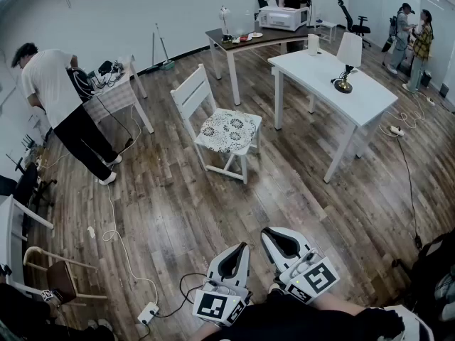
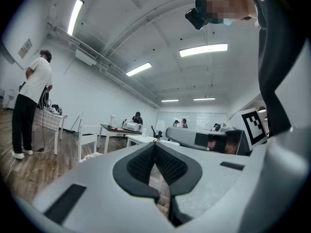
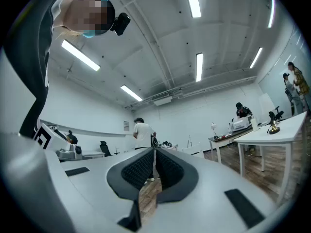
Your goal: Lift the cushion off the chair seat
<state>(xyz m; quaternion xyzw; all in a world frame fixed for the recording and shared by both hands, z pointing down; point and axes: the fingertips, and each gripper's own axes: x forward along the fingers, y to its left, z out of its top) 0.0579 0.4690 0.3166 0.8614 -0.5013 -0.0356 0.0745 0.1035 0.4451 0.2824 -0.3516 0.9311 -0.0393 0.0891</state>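
Your left gripper [image 1: 244, 247] and right gripper [image 1: 265, 233] sit low at the near edge of the head view, side by side and well apart from the work. Both sets of jaws are clenched tip to tip, with nothing between them. The patterned cushion [image 1: 227, 130] lies flat on the seat of the white chair [image 1: 192, 91], near the white table [image 1: 370, 101], untouched.

A wood-plank floor [image 1: 185, 212] runs up to plain white walls [image 1: 106, 13]. A white table [image 1: 370, 98] bearing a lamp [image 1: 348, 55] stands beside a dark-topped table [image 1: 274, 38]. Long strip lights [image 2: 203, 50] glow on the white ceiling [image 2: 160, 28].
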